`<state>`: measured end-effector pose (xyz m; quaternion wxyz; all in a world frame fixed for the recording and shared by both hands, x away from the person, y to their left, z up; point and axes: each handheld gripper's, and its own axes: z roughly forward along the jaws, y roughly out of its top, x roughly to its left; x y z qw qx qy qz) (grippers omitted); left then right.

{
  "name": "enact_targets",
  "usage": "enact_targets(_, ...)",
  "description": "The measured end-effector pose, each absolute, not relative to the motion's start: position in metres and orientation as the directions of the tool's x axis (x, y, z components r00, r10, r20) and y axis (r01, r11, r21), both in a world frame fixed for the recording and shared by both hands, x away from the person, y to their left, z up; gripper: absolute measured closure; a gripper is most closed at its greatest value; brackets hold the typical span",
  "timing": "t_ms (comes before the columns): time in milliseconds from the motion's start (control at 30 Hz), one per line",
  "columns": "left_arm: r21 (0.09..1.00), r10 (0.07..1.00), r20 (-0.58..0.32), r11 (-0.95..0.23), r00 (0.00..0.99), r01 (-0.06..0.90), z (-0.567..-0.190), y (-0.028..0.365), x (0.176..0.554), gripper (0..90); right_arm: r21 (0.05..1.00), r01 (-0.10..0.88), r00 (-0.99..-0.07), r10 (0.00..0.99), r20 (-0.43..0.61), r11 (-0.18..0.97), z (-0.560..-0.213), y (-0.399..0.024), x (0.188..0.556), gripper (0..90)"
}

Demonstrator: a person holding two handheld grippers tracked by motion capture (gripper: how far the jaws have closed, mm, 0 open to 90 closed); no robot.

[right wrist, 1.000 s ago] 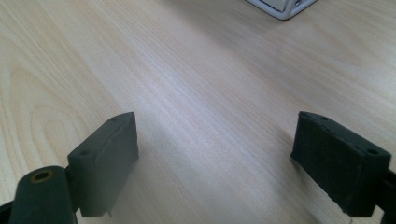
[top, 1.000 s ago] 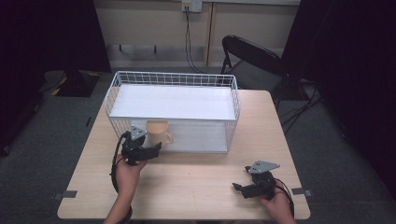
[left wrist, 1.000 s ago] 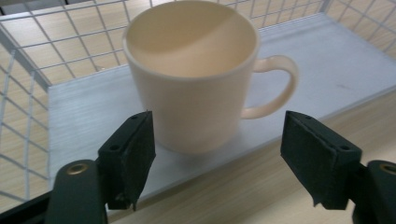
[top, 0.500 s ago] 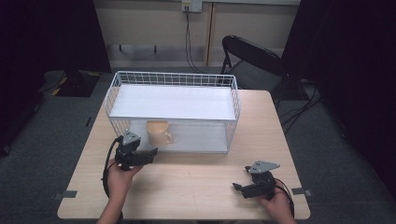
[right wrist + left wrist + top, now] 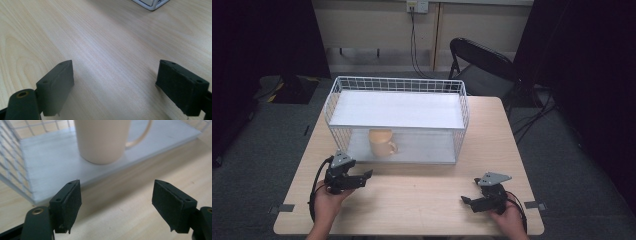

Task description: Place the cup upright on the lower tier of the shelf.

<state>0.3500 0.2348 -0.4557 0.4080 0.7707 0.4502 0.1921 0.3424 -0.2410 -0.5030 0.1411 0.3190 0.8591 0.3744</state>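
Note:
A cream mug (image 5: 381, 142) (image 5: 102, 140) stands upright on the white lower shelf (image 5: 45, 165) of a white wire basket rack (image 5: 399, 86), near its open front, handle to the right. My left gripper (image 5: 366, 175) (image 5: 117, 205) rests open on the wooden table (image 5: 422, 195) just in front of the rack, pointing toward the mug, with nothing between its jaws. My right gripper (image 5: 465, 201) (image 5: 122, 85) sits open and empty near the table's front right, jaws over bare wood.
The rack covers the back half of the table, with a white top shelf (image 5: 397, 109). A black folding chair (image 5: 479, 57) stands behind the table's right corner. A corner of the rack's base (image 5: 151, 3) lies far ahead of the right gripper.
My left gripper has drawn back from the rack's front toward the table's near edge, leaving the mug standing on the lower shelf. The right gripper has stayed put.

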Motion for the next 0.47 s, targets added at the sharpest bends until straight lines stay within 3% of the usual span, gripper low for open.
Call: enact_targets(467, 0.746, 0.783, -0.015, -0.406, 0.622, 0.528, -0.485, 0.227, 0.336, 24.5, 0.733, 0.443, -0.756, 0.654, -0.004, 0.517, -0.503, -0.241, 0.342, 13.5)
